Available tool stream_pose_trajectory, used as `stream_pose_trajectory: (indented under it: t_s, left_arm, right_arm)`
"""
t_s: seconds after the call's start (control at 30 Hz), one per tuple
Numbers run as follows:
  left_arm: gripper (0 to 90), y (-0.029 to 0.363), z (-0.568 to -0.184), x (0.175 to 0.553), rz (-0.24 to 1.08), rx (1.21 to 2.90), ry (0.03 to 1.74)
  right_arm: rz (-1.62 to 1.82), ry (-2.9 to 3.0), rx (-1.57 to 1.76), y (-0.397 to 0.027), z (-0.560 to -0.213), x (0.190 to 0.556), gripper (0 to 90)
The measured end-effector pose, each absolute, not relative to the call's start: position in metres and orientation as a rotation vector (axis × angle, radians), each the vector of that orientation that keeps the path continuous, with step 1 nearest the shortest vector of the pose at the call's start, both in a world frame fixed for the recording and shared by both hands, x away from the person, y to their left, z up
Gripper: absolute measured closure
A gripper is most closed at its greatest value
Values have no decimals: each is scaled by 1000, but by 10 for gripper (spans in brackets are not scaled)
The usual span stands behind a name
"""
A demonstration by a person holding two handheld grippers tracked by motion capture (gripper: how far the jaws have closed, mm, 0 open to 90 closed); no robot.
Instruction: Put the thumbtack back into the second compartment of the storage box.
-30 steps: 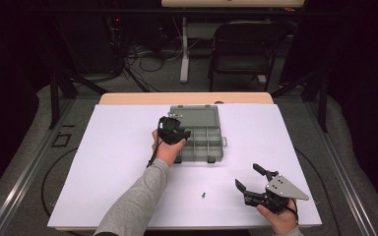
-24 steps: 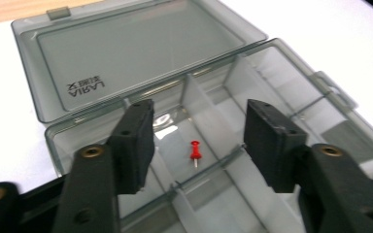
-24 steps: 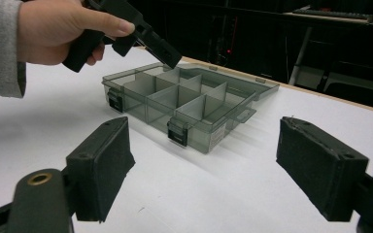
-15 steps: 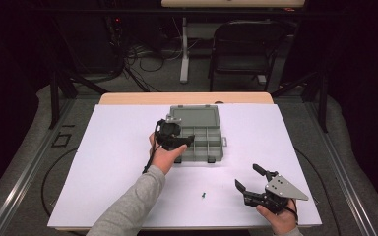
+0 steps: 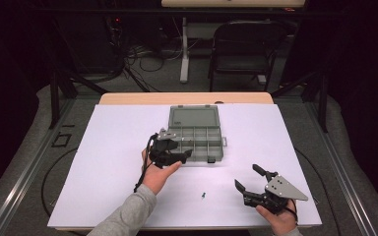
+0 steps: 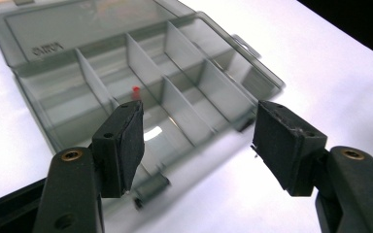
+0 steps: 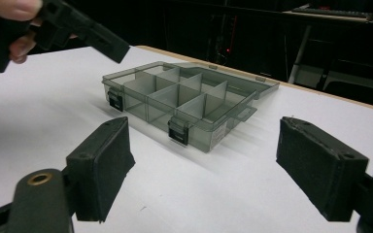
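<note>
A smoky grey plastic organizer box [image 5: 197, 140] lies open mid-table, its lid [image 5: 193, 118] flat behind it. My left gripper [image 5: 183, 149] hovers at the box's front left corner, open with nothing between its fingers. In the left gripper view the left gripper [image 6: 199, 116] looks over the divided compartments [image 6: 175, 82], and a tiny red item [image 6: 136, 89] lies in one of them. My right gripper [image 5: 248, 178] rests open near the front right of the table. In the right gripper view the right gripper [image 7: 204, 128] faces the box [image 7: 184, 102] from some distance. A small dark screw [image 5: 204, 195] lies on the sheet between the two hands.
A white sheet [image 5: 103, 162] covers the table, with bare room to the left and right of the box. The box's two front latches [image 7: 178, 132] hang open. A chair [image 5: 241, 49] and cables stand on the floor beyond the table's far edge.
My left gripper has drawn back from above the box toward the near side, and now sits at its front left corner. The right gripper has stayed put.
</note>
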State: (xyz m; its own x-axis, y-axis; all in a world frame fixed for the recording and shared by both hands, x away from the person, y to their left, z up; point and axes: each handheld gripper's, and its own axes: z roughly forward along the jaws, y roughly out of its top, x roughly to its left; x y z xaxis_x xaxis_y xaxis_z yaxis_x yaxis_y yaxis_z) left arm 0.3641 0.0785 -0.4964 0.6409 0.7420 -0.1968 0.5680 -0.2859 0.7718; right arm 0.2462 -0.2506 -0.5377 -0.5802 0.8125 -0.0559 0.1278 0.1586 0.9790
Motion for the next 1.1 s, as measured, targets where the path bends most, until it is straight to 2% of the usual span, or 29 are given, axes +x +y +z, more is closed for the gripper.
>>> stream_pose_trajectory:
  t_s: [0.53,1.1]
  left_arm:
    - [422,68,-518,315,207,1998,952]
    - [521,56,-538,286,155,2029,901]
  right_arm:
    - [1464,1838,878,-249,-536,246,197]
    - [1474,1848,871,-247,-535,247,197]
